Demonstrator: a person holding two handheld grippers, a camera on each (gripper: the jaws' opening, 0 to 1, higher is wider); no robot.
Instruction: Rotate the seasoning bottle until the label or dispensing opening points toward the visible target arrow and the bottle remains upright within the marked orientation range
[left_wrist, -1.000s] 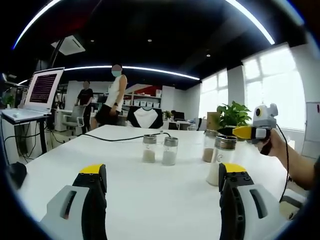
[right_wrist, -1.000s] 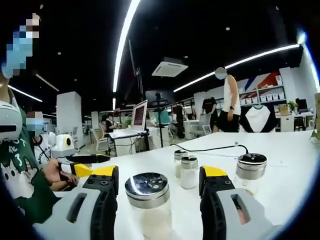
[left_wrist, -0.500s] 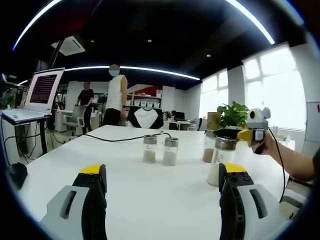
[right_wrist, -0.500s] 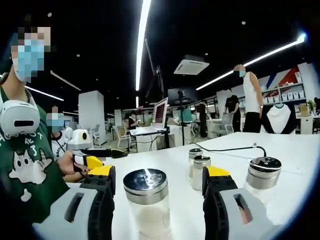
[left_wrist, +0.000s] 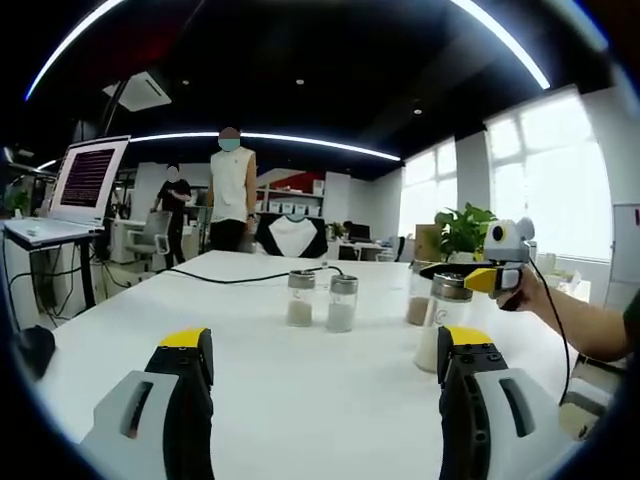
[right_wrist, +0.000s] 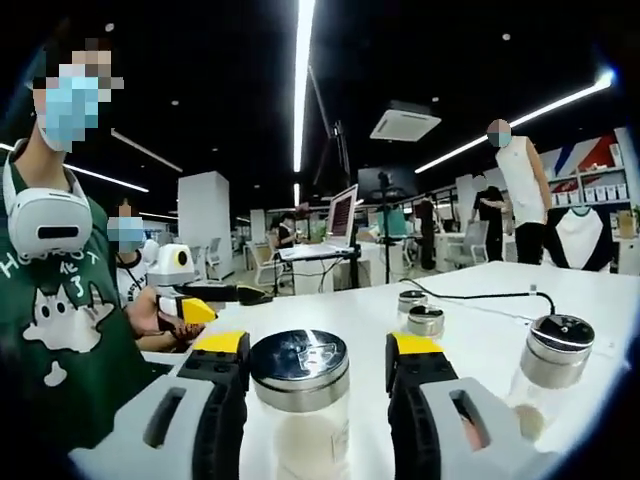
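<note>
my right fingers (right_wrist: 315, 385) stood spread around the seasoning bottle (right_wrist: 299, 405) near the worktop (right_wrist: 480, 320) edge; my left fingers (left_wrist: 325, 375) spread, other bottles (left_wrist: 341, 302) beyond.

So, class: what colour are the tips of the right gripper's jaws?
Yellow, on dark jaws either side of the seasoning bottle; clearest in the right gripper view.

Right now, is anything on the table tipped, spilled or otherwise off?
Nothing stands out. All four seasoning bottles stand upright with lids on, and the white table shows no spill. The nearest bottle sits between the right gripper fingers. No target arrow is visible.
</note>
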